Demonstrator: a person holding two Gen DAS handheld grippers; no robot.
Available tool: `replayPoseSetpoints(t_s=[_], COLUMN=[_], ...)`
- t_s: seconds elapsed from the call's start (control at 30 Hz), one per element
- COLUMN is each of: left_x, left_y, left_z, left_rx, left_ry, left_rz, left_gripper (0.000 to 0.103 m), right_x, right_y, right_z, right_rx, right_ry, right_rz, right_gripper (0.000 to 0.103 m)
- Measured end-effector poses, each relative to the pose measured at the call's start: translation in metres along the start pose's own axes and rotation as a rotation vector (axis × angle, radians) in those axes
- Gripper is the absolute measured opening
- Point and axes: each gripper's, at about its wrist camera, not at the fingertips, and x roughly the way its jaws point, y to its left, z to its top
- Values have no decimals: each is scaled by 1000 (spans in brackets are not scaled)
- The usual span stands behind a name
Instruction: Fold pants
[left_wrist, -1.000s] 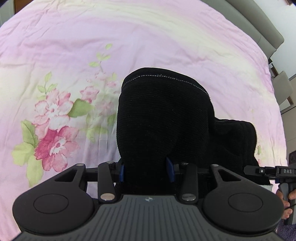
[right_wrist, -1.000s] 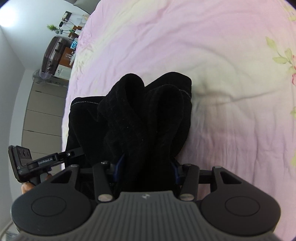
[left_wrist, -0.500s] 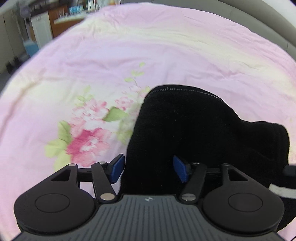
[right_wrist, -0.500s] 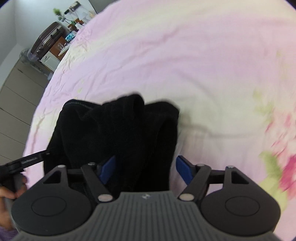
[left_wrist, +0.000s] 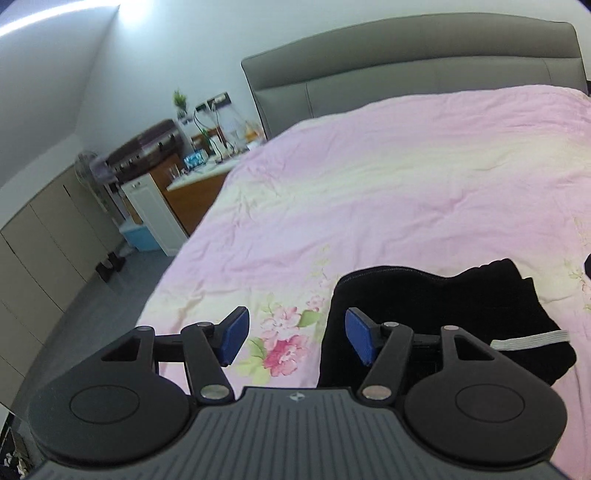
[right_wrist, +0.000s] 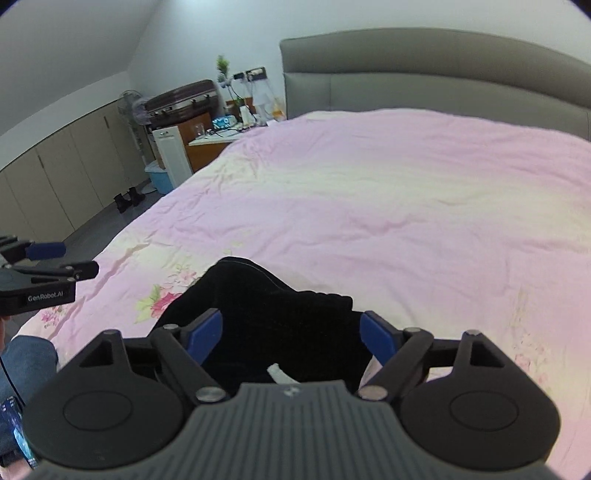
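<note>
**Bedroom, pants folded on bed, both grippers off them**

Bedroom w/ pale walls. Grey headboard (left_wrist: 406, 70) at 12 o'clock in both views. Pink quilt (left_wrist: 388, 192) w/ flower print covers the bed and fills most of each pic. Past the bed's far corner, abt 10 o'clock: wood nightstand (right_wrist: 207, 147) cluttered w/ small stuff, a dark suitcase (right_wrist: 181, 99) up top, a fan (right_wrist: 135, 107), a small plant (right_wrist: 221, 66). Beige cabinets (right_wrist: 62, 166) run along the wall at 9 o'clock; dark shoes (right_wrist: 127, 197) on the floor by them, blue bin (right_wrist: 157, 177) near the nightstand.

Pants (left_wrist: 443, 314): black, folded into a compact bundle, lying on the quilt at the near edge of the bed. Left view: at 4–5 o'clock, w/ a white strip showing at its 4 o'clock edge. Right view: at 6 o'clock, just past the fingers.

Left gripper (left_wrist: 295, 341): jaws spread, nothing btwn the blue pads, only flower print seen through the gap. Pants just beside its 3 o'clock finger; touching or not, can't tell.

Right gripper (right_wrist: 291, 334): jaws opening, wide apart. Pants seen btwn the pads in the view but pads don't press on them.

Right view also shows the left gripper at 9 o'clock, side-on, over the bed edge. Blue sleeve or trouser leg (right_wrist: 26, 362) at 8 o'clock.
</note>
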Motion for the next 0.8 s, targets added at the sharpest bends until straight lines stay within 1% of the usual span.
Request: replayPoseSetpoints(t_s=[0.1, 0.13, 0.17, 0.2, 0.27, 0.33, 0.43, 0.53, 0.63, 0.7, 0.8], left_x=[-38, -48, -58, -66, -78, -89, -101, -111, -122, -119, -111], left_y=[-4, -6, -8, -11, -14, -17, -23, -29, -36, -40, -42], left_z=[-2, -5, -7, -11, -19, -30, -44, -56, -70, -78, -89], left_rx=[41, 46, 50, 49, 24, -25, -63, -72, -47, -42, -48], left_ry=[-59, -72, -79, -87, -103, -124, -141, -170, -200, -195, -165], left_rz=[-11, -10, -6, 0, 4, -24, -39, -17, -28, -24, -38], left_gripper=[73, 74, 75, 75, 76, 76, 76, 77, 77, 79, 83], right_x=[-37, -47, -58, -69, -89, -105, -123, -133, -135, -132, -125], right_y=[23, 29, 35, 41, 53, 63, 72, 75, 76, 77, 79], right_z=[-6, -9, -14, -19, -30, -43, -62, -81, -99, -111, -126], right_rx=[-42, -50, -64, -81, -119, -151, -173, -140, -88, -79, -95], right_ry=[-40, -54, -70, -90, -140, -175, -207, -215, -213, -210, -199], right_rz=[25, 30, 28, 12, -22, -48, -65, -83, -104, -123, -152], right_gripper=[79, 82, 88, 90, 92, 96, 97, 98, 98, 98, 98])
